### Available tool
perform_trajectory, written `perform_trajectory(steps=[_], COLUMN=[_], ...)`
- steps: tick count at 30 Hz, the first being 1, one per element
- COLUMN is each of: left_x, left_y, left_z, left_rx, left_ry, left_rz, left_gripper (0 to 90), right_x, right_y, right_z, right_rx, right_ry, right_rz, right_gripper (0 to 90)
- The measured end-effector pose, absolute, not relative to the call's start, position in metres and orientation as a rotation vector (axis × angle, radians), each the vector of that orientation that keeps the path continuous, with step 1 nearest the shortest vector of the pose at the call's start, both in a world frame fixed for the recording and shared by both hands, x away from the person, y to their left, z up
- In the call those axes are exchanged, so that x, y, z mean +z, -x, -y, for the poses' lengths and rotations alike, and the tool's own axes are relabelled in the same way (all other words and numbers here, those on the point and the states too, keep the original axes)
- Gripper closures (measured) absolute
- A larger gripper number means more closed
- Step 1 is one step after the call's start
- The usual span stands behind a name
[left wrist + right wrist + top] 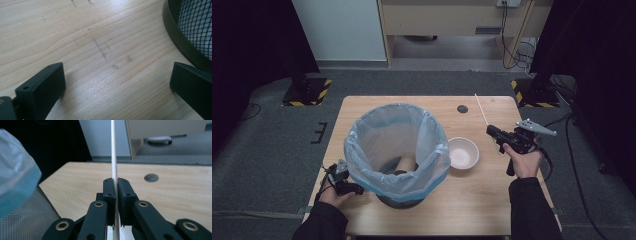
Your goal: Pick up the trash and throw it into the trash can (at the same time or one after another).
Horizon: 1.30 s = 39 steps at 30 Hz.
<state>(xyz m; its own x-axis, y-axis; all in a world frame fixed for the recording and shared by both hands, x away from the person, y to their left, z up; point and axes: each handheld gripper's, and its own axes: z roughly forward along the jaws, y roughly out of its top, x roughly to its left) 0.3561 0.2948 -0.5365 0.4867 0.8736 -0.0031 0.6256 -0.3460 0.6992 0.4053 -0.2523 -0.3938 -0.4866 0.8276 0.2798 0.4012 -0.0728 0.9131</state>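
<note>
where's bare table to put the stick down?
Free: the far strip behind the bin, up to the cable hole, and the near right corner below the bowl. Crowded: bin and bowl fill the middle; the left gripper sits tight against the bin.

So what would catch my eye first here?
Probably the black mesh wastebasket lined with a pale blue plastic bag, standing mid-table. Beside it sits a small pinkish-white bowl. Further right, the right gripper pinches a thin white stick pointing up and away.
</note>
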Motion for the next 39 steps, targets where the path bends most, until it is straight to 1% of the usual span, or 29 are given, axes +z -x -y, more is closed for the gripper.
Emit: perform_trajectory(steps=[10,16,26,35,39], left_x=[-0.536,-0.536,-0.537,-0.537,-0.536], left_y=[-0.356,-0.356,-0.356,-0.356,-0.356], left_z=[-0.295,-0.295,-0.295,-0.294,-0.295], left_rx=[0.498,0.498,0.498,0.499,0.498], left_ry=[-2.093,-2.093,-2.092,-2.092,-2.093], left_rz=[-1.23,-1.23,-1.23,-1.23,-1.23], left_gripper=[0.0,0.0,0.0,0.0,0.0], right_x=[-0.363,-0.35,-0.327,-0.299,-0.292], right_y=[-0.392,-0.385,-0.372,-0.358,-0.356], right_z=[0.253,0.253,0.246,0.237,0.233], right_rx=[1.699,1.746,1.82,1.906,1.925], right_ry=[-1.236,-1.191,-1.101,-0.999,-0.972], right_rz=[-1.743,-1.712,-1.672,-1.631,-1.627], right_gripper=[85.9,85.9,85.9,85.9,85.9])
